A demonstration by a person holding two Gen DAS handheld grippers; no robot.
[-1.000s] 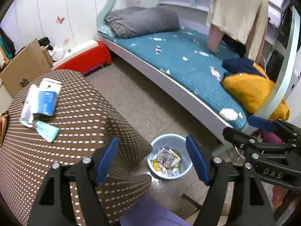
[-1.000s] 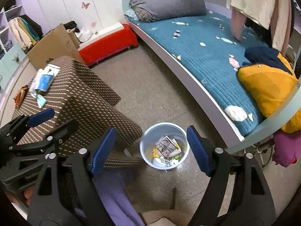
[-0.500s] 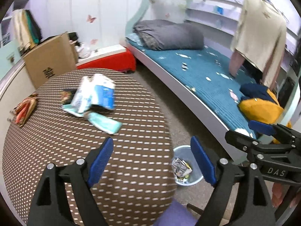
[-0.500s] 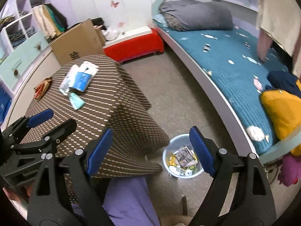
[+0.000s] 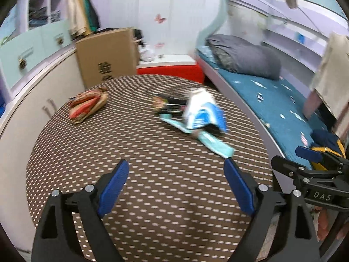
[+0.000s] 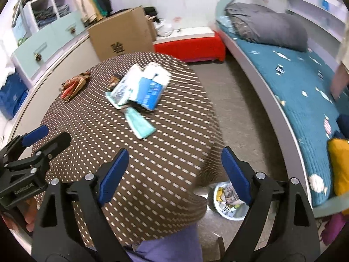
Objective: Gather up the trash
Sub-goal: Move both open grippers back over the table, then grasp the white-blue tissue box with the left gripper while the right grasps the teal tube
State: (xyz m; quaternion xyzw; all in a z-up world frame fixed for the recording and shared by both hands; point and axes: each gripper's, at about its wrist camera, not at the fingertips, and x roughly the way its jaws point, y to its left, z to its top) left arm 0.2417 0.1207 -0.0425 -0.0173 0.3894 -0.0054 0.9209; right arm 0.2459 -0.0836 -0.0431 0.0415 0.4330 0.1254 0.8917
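Left tool (image 5: 175,172): fingers apart, empty, above the near desk (image 5: 135,185).
Right tool (image 6: 173,163): fingers apart, empty.
Trash: blue-white package (image 6: 146,85), teal wrapper (image 6: 140,125) and red wrapper (image 6: 73,85) lay on the desk.
Bin (image 6: 226,200): on the floor, right of the desk.

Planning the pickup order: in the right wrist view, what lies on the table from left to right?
Left gripper → red-and-tan crumpled wrapper → white-and-blue packaging; the teal wrapper lies just in front of the packaging.
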